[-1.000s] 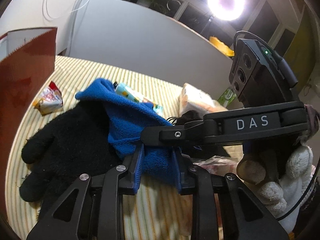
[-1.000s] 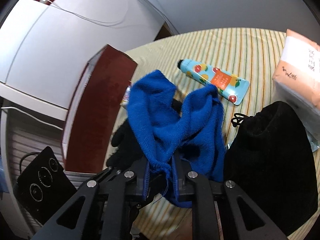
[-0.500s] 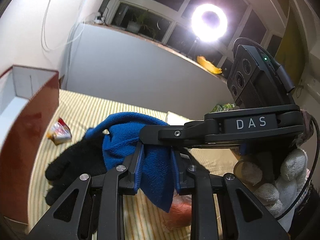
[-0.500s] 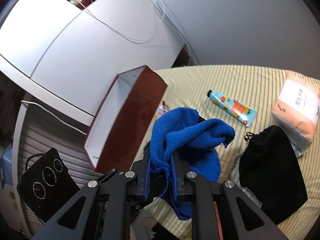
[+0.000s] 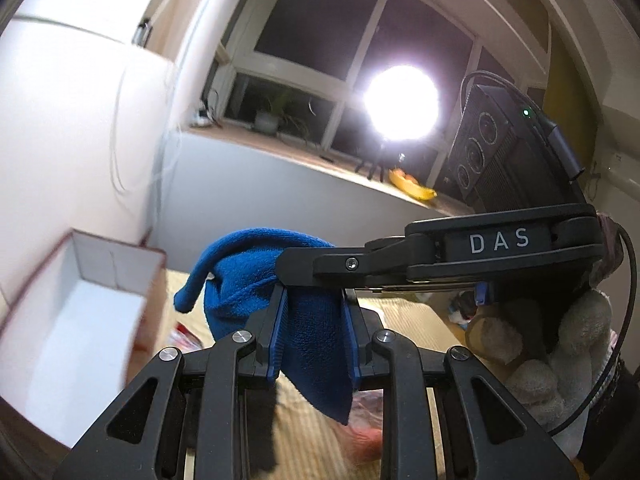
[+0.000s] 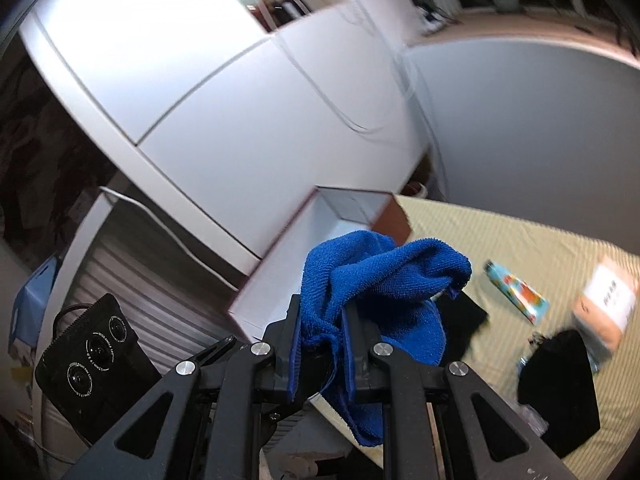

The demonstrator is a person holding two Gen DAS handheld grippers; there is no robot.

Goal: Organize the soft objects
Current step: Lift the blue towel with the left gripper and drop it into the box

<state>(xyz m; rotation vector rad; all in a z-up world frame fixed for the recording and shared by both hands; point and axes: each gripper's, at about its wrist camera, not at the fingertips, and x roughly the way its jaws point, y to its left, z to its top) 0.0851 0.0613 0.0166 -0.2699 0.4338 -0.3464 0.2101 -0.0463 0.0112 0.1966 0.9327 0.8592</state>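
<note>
One blue cloth (image 5: 312, 344) hangs pinched between two hand-held grippers, left hand-held gripper (image 5: 314, 338) and right hand-held gripper (image 6: 320, 354).

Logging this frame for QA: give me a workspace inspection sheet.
Surface: striped cloth, mostly bare at the far end.
Job's things: blue towel held up off the surface; open box with white inside behind it.
Clutter: tube, black pouch, peach packet, red wrapper.
Grippers: left gripper and right gripper both shut on the towel.
Cables: one on the wall; one from the right gripper's camera unit.
Surroundings: ring light at a dark window, white cabinets.
</note>
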